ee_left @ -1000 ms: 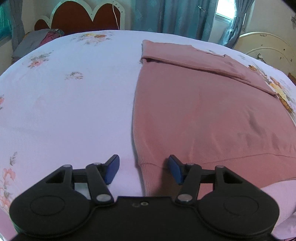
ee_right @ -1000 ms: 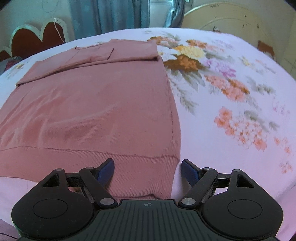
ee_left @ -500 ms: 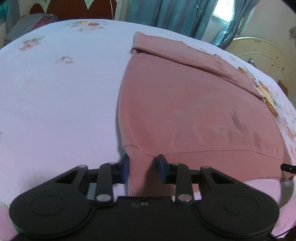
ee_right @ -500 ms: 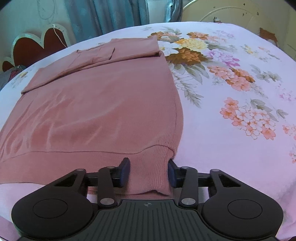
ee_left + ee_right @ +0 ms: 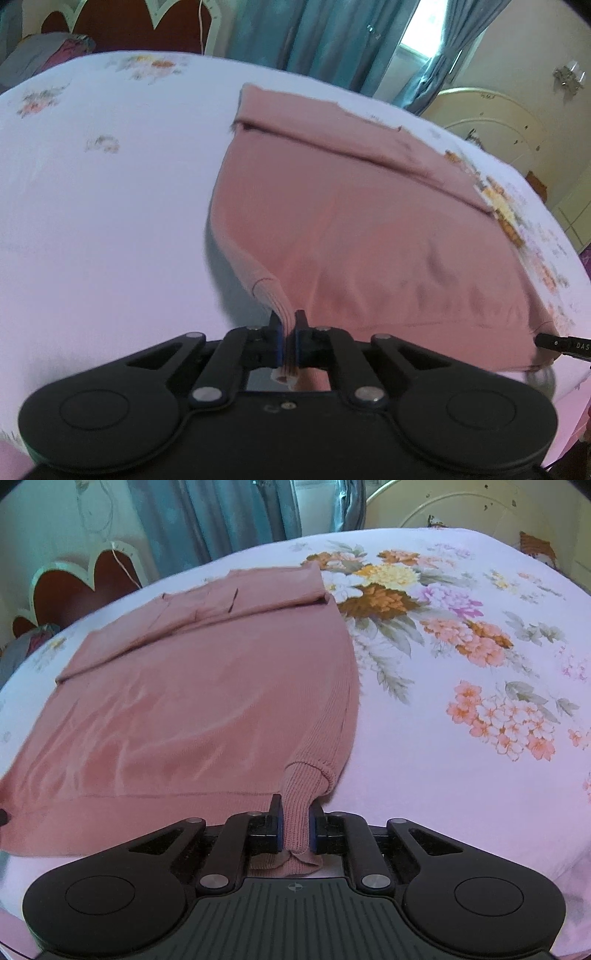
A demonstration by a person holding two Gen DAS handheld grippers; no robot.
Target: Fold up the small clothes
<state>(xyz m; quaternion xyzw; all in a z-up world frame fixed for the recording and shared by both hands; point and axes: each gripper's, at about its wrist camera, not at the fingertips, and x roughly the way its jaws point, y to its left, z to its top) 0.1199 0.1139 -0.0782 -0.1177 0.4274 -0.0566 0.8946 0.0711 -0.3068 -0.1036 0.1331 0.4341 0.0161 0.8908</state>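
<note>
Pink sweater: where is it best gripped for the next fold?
At the two corners of the ribbed hem, from the near edge. The pink sweater lies flat, sleeves folded across the far end; left tongs and right tongs already pinch there.

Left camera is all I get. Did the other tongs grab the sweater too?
Observer: Yes. The right tongs have just been closing, and they pinch the sweater at its ribbed hem corner.
Child: Is that corner lying flat?
Observer: No, it is bunched into a ridge that rises out of the tongs.
Child: What's next to it on that side?
Observer: Plain sheet, with big printed flowers farther up beside the sweater.
</note>
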